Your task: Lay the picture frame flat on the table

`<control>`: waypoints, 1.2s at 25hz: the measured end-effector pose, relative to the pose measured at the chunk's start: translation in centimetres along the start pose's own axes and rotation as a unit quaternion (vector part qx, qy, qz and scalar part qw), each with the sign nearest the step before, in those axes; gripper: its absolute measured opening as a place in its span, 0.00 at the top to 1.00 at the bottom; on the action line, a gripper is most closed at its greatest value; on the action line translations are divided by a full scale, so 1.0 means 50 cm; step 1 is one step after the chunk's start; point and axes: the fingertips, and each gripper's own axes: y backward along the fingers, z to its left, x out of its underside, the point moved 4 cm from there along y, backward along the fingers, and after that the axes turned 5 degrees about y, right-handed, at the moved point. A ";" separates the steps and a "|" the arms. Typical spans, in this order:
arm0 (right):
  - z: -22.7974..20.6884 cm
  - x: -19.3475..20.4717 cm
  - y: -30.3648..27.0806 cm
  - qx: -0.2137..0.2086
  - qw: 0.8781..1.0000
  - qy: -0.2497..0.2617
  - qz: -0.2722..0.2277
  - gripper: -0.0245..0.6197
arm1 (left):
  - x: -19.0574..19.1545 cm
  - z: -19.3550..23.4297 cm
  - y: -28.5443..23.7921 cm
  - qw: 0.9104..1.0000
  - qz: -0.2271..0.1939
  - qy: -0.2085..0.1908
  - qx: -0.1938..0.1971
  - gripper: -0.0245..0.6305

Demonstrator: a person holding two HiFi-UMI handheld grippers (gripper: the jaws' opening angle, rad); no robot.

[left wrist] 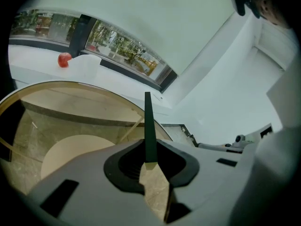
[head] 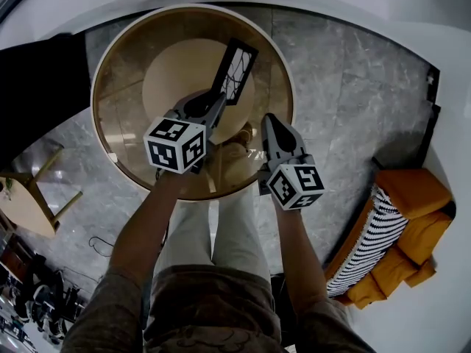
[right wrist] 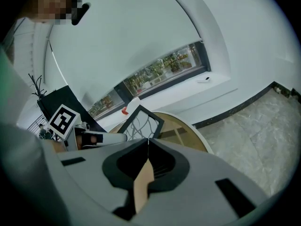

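Here the left gripper (head: pixel 215 100) is clamped on the lower end of the picture frame (head: pixel 235 66), which stands tilted over the middle of the round table (head: pixel 94 98); the right gripper (head: pixel 271 120), jaws pressed together and empty, hovers over the table's near edge

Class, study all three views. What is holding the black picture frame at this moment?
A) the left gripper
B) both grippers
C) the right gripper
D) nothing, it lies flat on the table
A: the left gripper has its jaws closed on an edge of the picture frame, while the right gripper is shut on nothing and sits apart from the frame.
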 end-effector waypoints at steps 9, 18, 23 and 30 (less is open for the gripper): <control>-0.001 0.003 -0.006 -0.003 1.000 -0.005 0.000 0.93 | -0.002 0.006 -0.003 1.000 -0.005 -0.005 -0.007 0.84; -0.004 0.010 -0.004 -0.002 1.000 -0.009 -0.003 0.93 | -0.002 0.030 -0.013 1.000 -0.009 0.006 -0.018 0.81; -0.003 0.019 -0.010 -0.002 1.000 -0.011 -0.001 0.93 | 0.005 0.046 -0.022 0.999 -0.012 0.030 -0.012 0.79; -0.001 0.023 -0.011 -0.004 1.000 -0.011 0.001 0.93 | 0.013 0.055 -0.036 0.998 -0.009 0.064 0.009 0.79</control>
